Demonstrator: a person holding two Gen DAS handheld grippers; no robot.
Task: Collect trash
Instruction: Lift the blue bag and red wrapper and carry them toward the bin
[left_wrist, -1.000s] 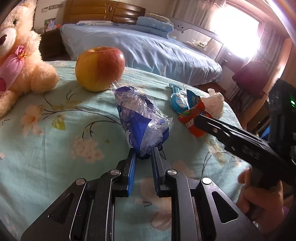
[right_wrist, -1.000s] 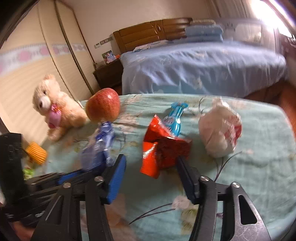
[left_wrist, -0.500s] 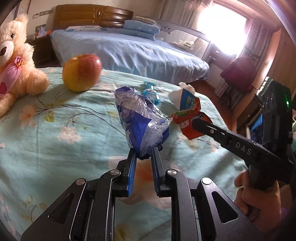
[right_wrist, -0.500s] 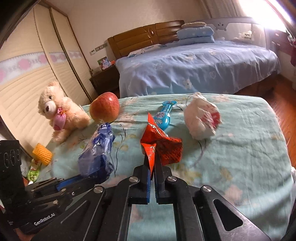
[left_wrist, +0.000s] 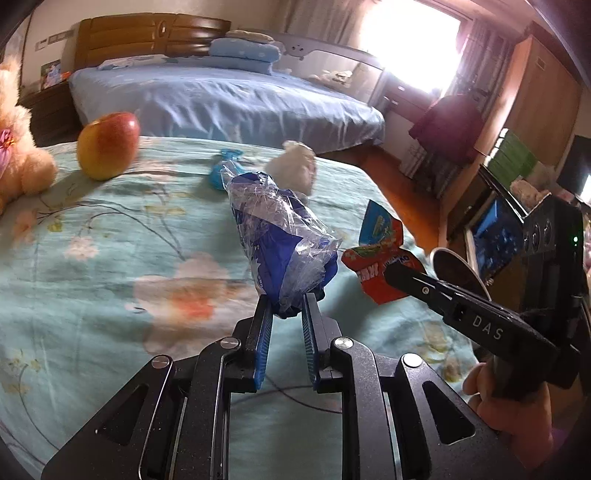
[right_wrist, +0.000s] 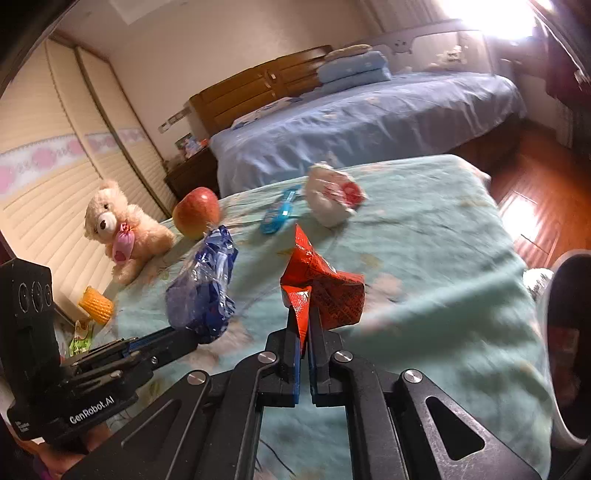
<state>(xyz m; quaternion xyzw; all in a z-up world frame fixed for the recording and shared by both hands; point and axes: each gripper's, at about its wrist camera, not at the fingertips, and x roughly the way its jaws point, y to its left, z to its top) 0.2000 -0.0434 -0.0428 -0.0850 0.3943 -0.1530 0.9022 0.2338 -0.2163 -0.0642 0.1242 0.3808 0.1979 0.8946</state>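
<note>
Left gripper (left_wrist: 284, 299): narrowly clamped on one crinkled blue-and-clear plastic wrapper (left_wrist: 277, 236), lifted above the bedspread.
Right gripper (right_wrist: 303, 314): pinched tight on one red foil snack packet (right_wrist: 321, 288).
Bedspread at 12 o'clock: one small blue wrapper (right_wrist: 277, 214), one crumpled white bag (right_wrist: 332, 199), one red-yellow apple (right_wrist: 195, 212).

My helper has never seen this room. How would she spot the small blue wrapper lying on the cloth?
On the floral teal cloth, look at the far end nearest the bed. The small blue wrapper lies flat between the apple and the crumpled white bag, the only bright turquoise piece there.

Black handheld left gripper (left_wrist: 286, 314) and right gripper (right_wrist: 303, 328): blue finger pads, silver screws, white "DAS" and "GenRobot.AI" lettering at frame edges.
</note>
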